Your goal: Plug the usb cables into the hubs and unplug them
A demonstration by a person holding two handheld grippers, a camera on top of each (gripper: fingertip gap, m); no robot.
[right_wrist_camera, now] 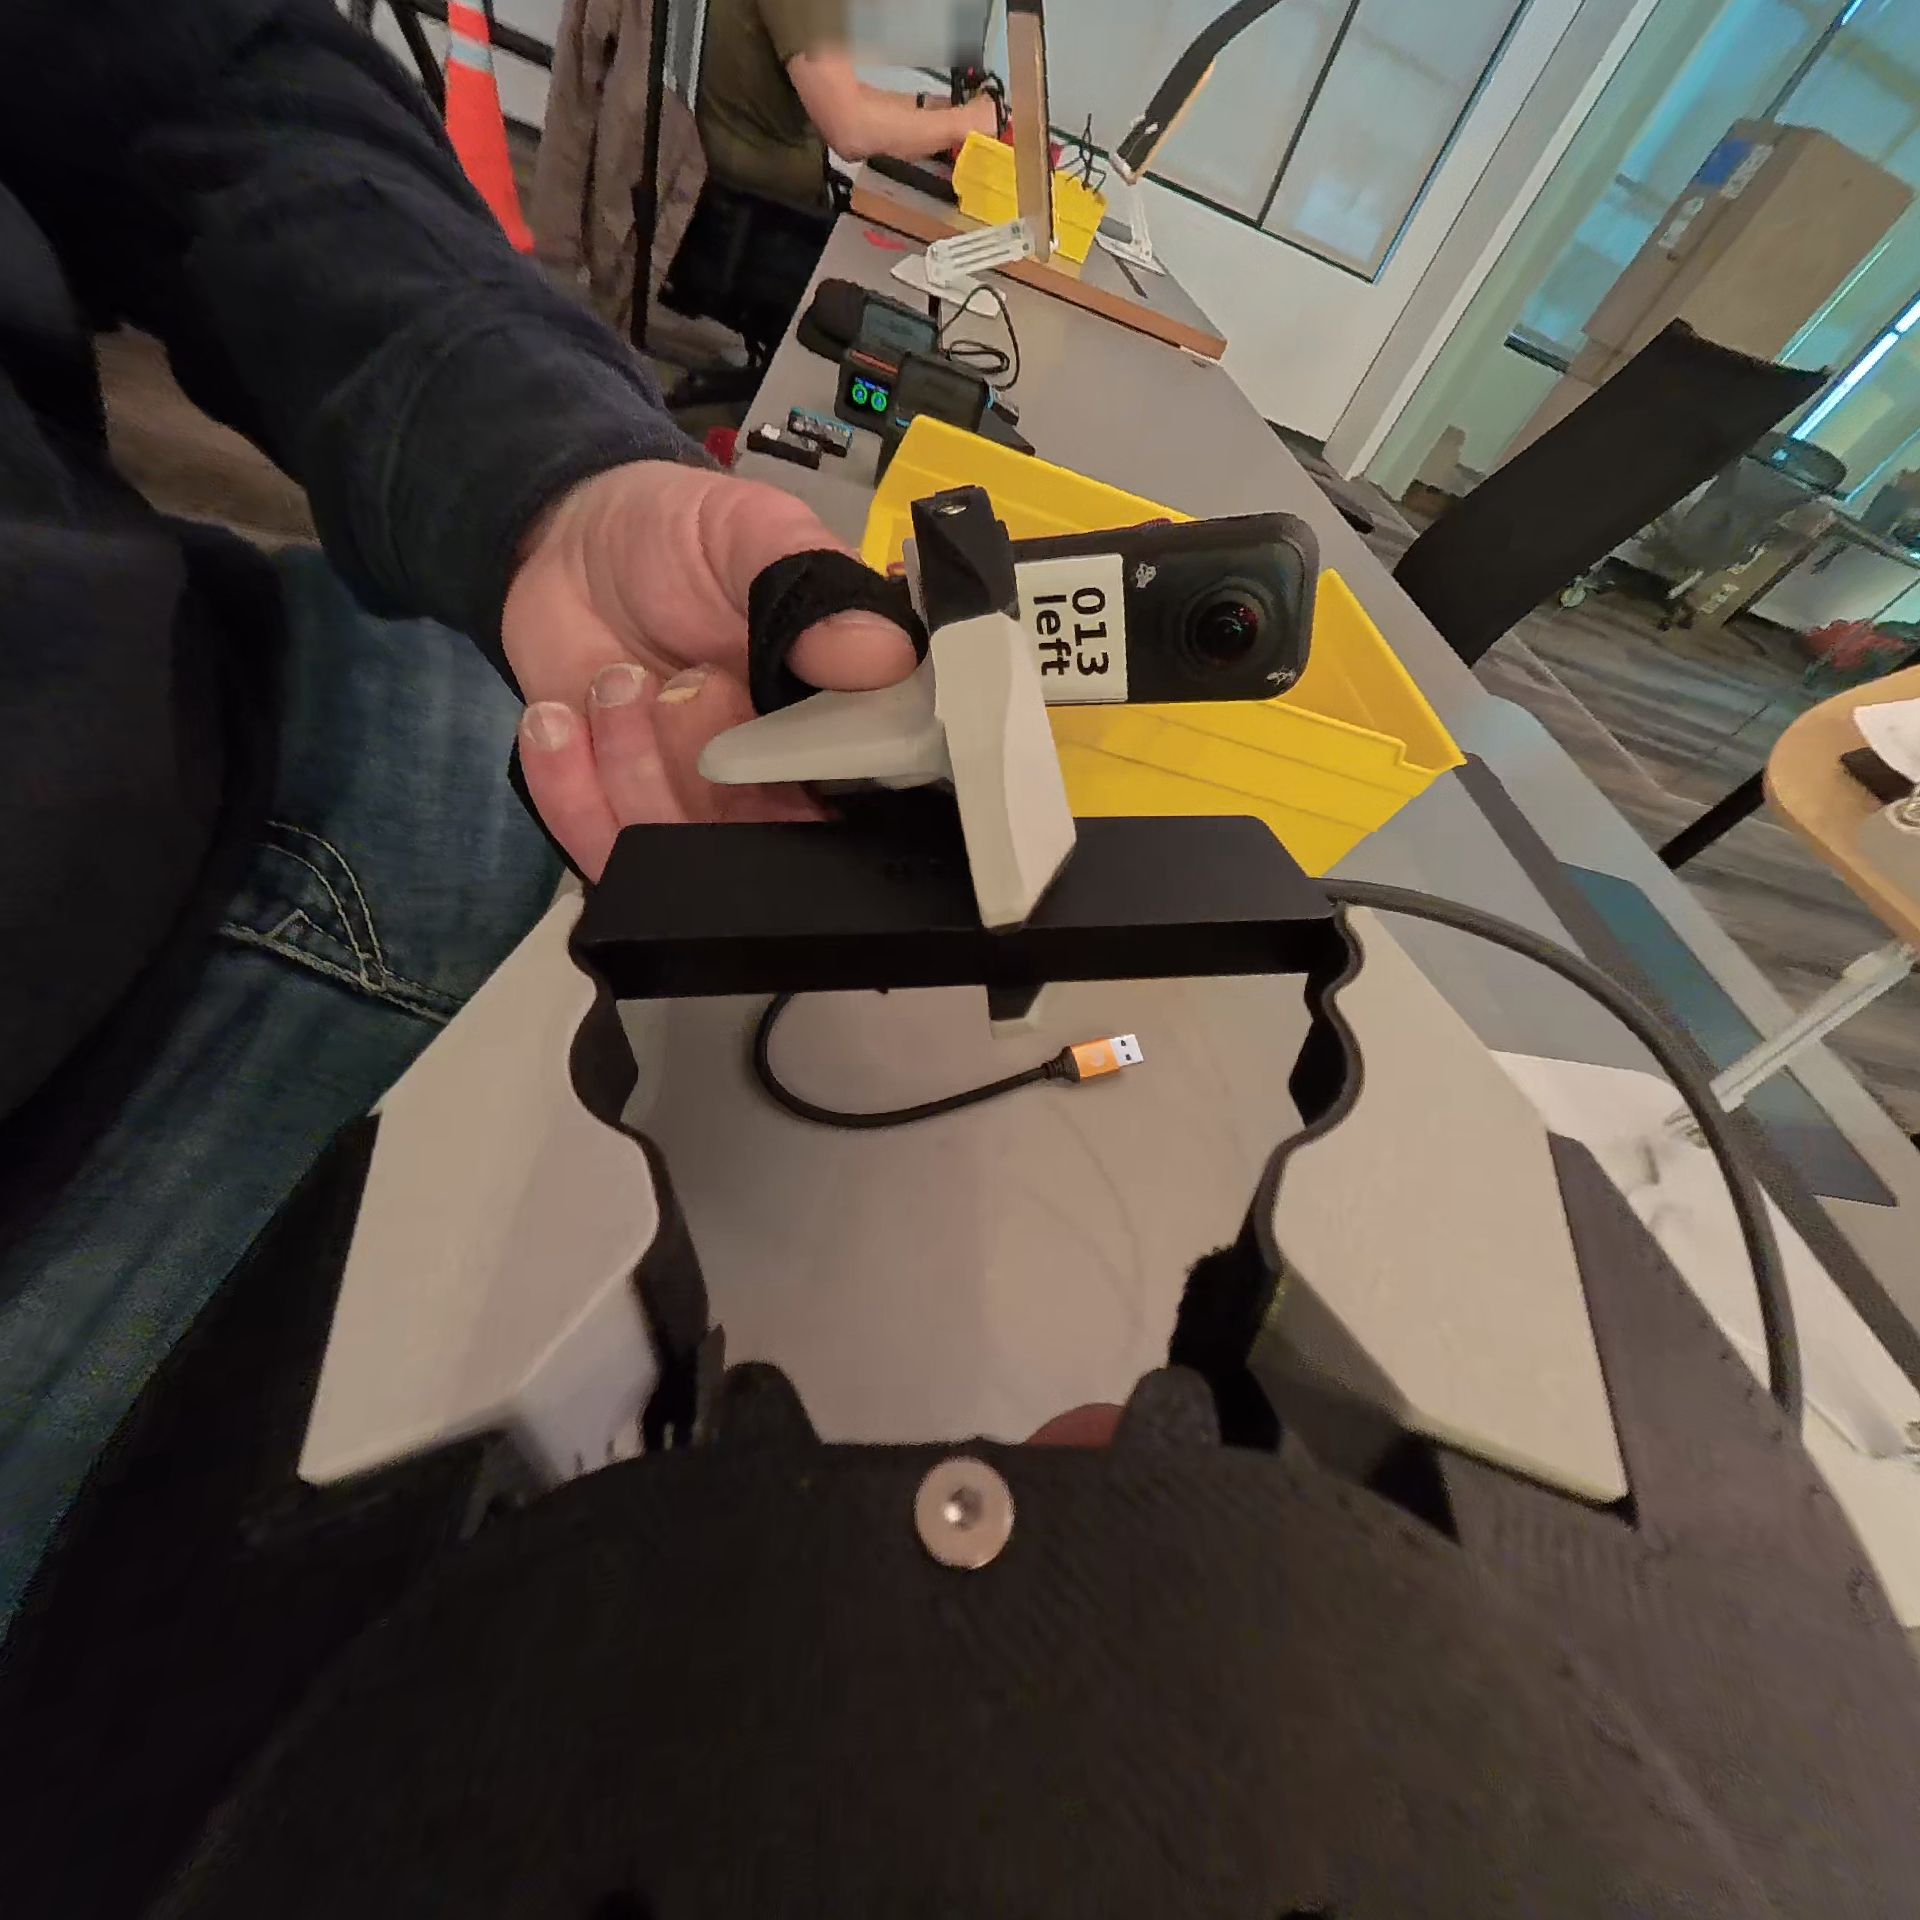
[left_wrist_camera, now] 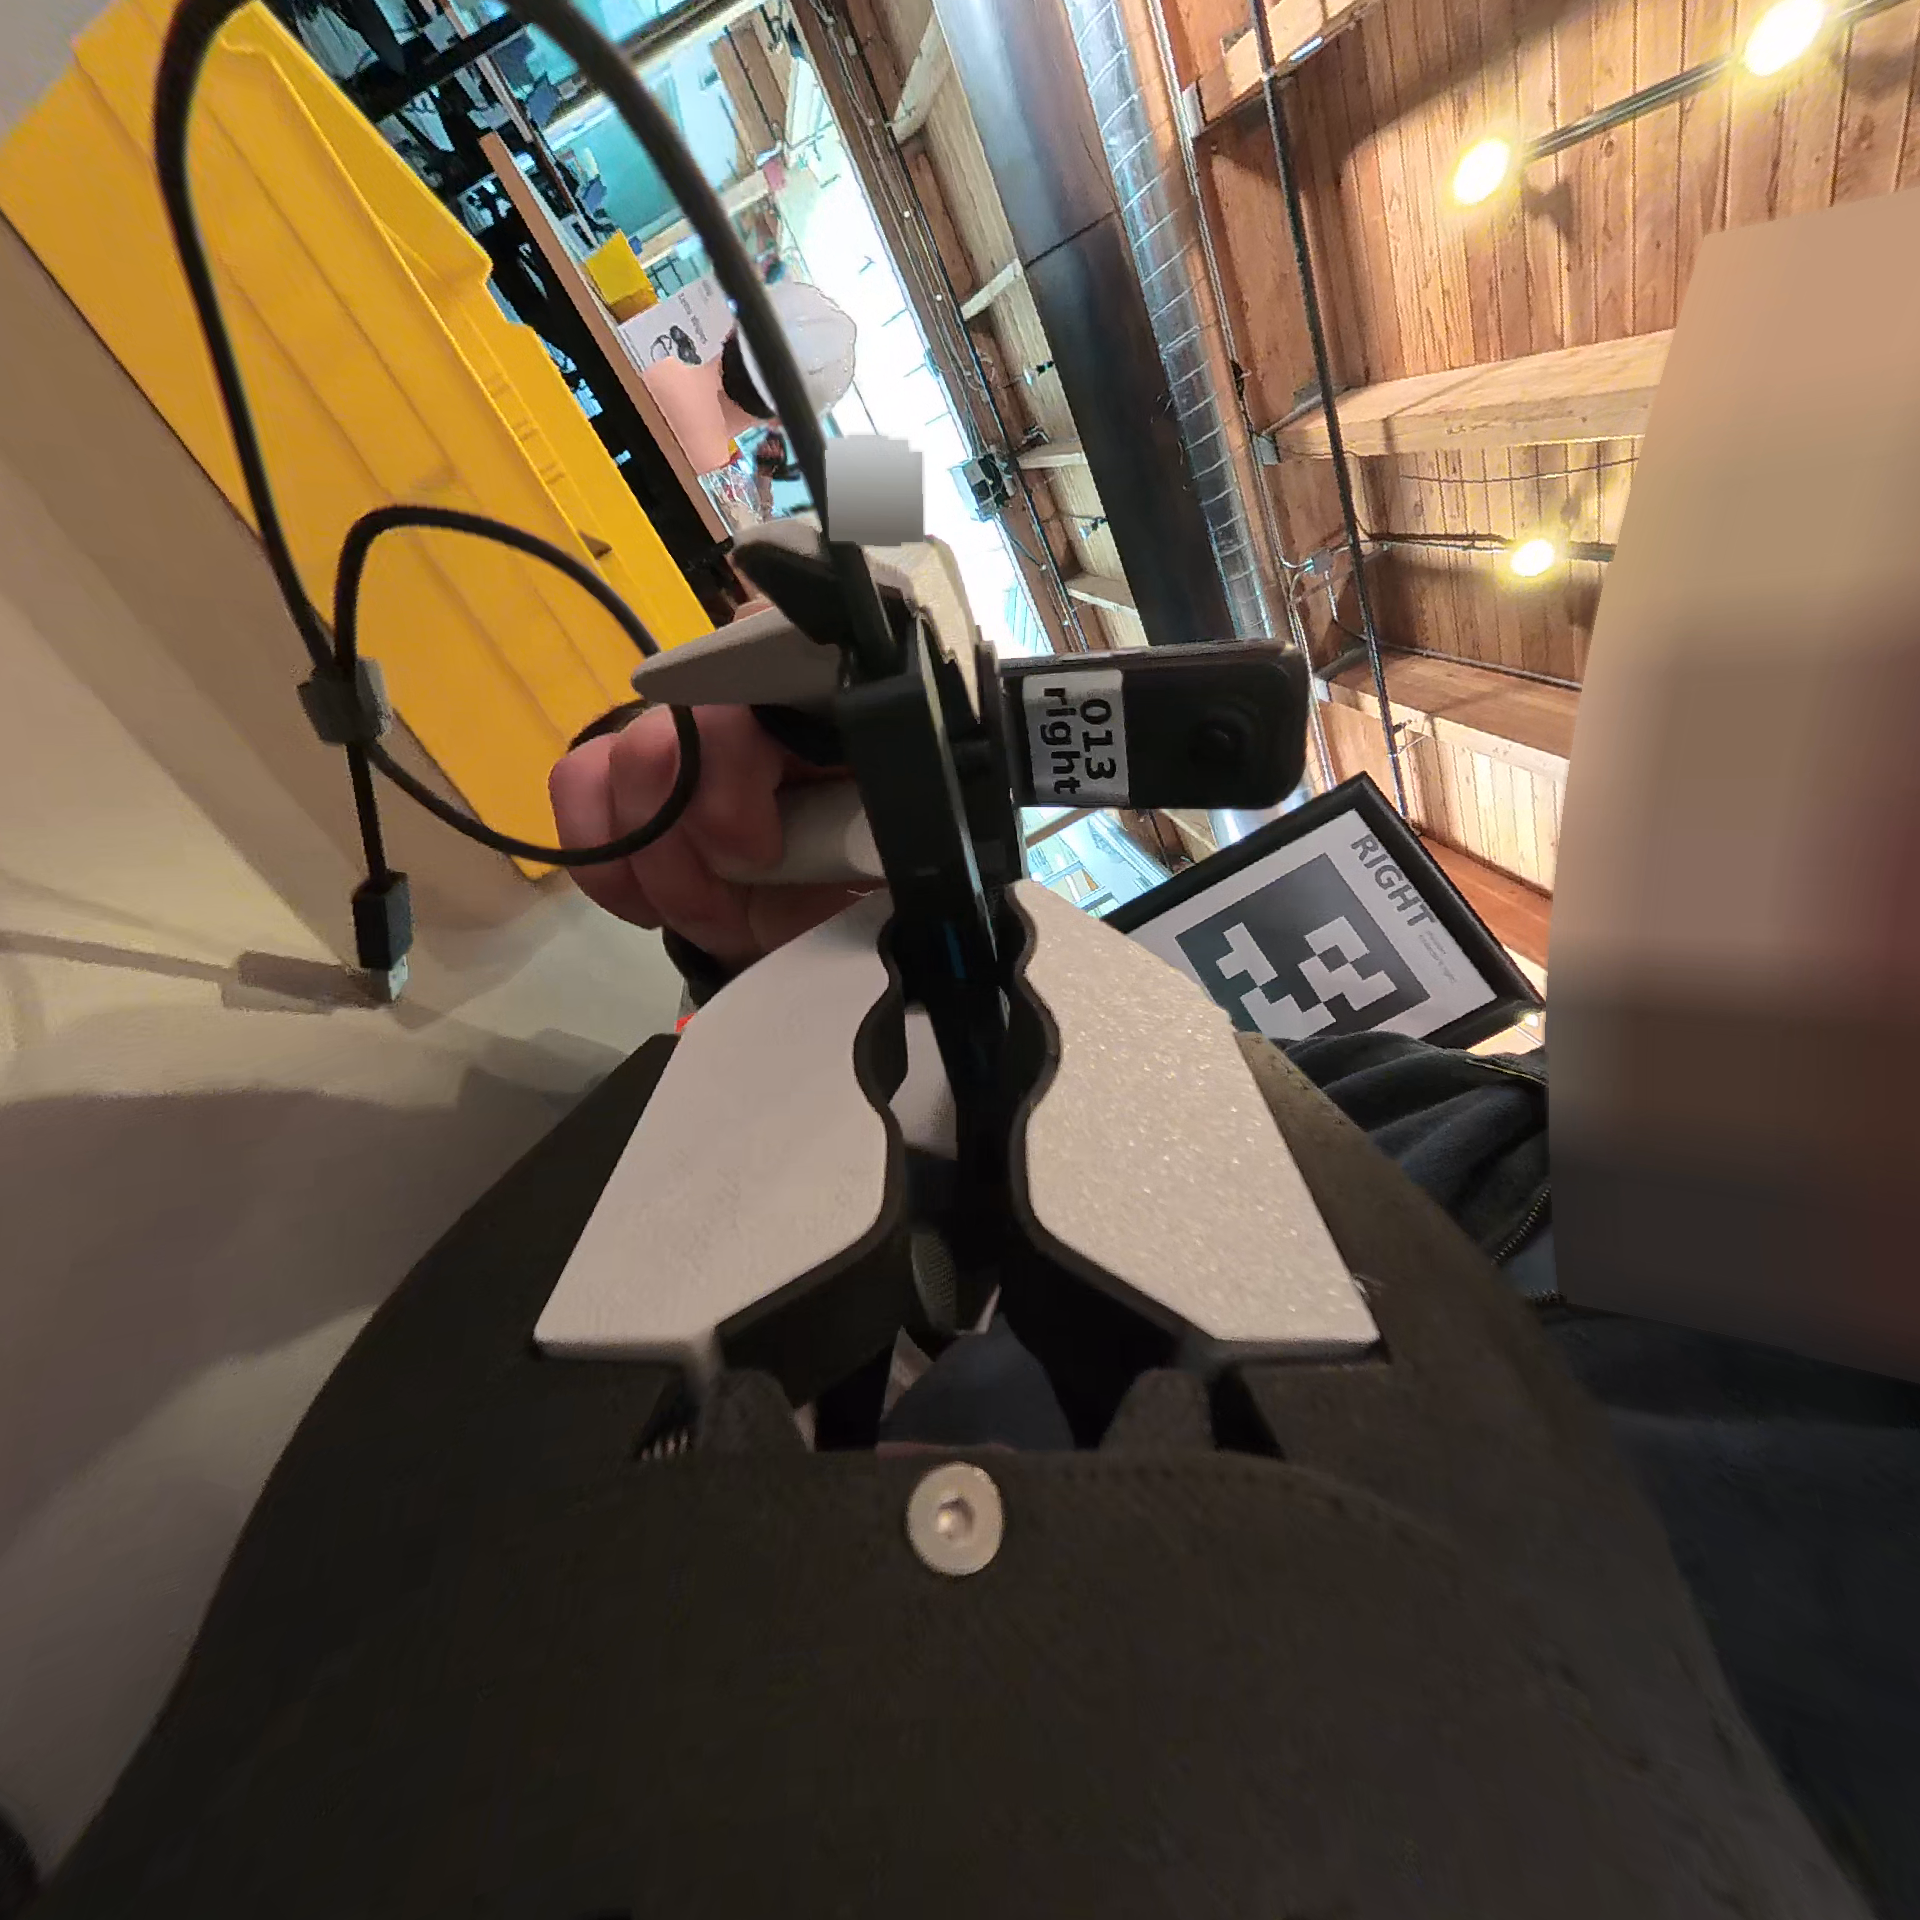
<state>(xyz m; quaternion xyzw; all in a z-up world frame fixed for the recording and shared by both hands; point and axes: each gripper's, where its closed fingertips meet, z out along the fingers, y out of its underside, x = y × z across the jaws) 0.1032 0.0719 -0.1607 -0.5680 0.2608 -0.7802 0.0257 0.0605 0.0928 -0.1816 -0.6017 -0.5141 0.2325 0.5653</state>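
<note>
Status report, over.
Left claw and right claw both shut on black hub. Orange USB plug on table, unplugged. Black cable dangling nearby.

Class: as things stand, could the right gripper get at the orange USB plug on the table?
Probably not yet: the right gripper is clamped across the black hub, which the left gripper also grips. The orange USB plug lies uncovered on the table beneath; releasing comes first.

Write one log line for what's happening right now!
left gripper: shut on black hub | right gripper: shut on black hub | orange USB plug: lying on table, unplugged
</note>
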